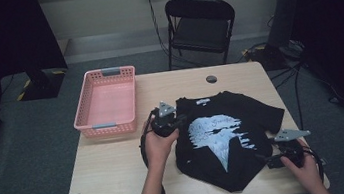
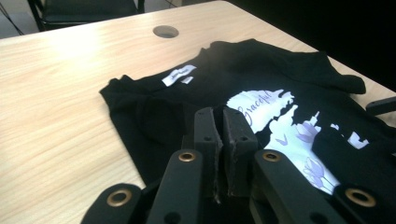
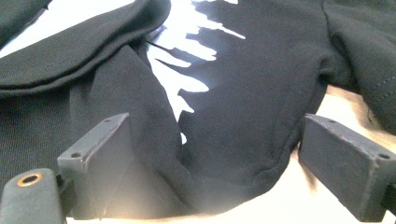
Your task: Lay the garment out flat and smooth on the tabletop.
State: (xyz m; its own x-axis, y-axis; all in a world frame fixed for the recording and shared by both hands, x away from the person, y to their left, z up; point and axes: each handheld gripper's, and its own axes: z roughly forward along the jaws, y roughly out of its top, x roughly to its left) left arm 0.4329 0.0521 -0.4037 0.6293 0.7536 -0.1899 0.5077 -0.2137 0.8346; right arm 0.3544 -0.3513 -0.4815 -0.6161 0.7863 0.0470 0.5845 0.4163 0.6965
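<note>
As laid: 1 black T-shirt (image 1: 226,138) | 1 pink basket (image 1: 107,101) | 2 hand-held grippers

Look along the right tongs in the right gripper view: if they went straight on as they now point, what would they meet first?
The black T-shirt. The right tongs stand open, and a fold of its fabric already bulges between the jaws; whether it touches them is unclear.

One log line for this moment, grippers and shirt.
left gripper: shut, over shirt's left side | right gripper: open, straddling fabric edge | black T-shirt: print up on table | pink basket: empty
</note>
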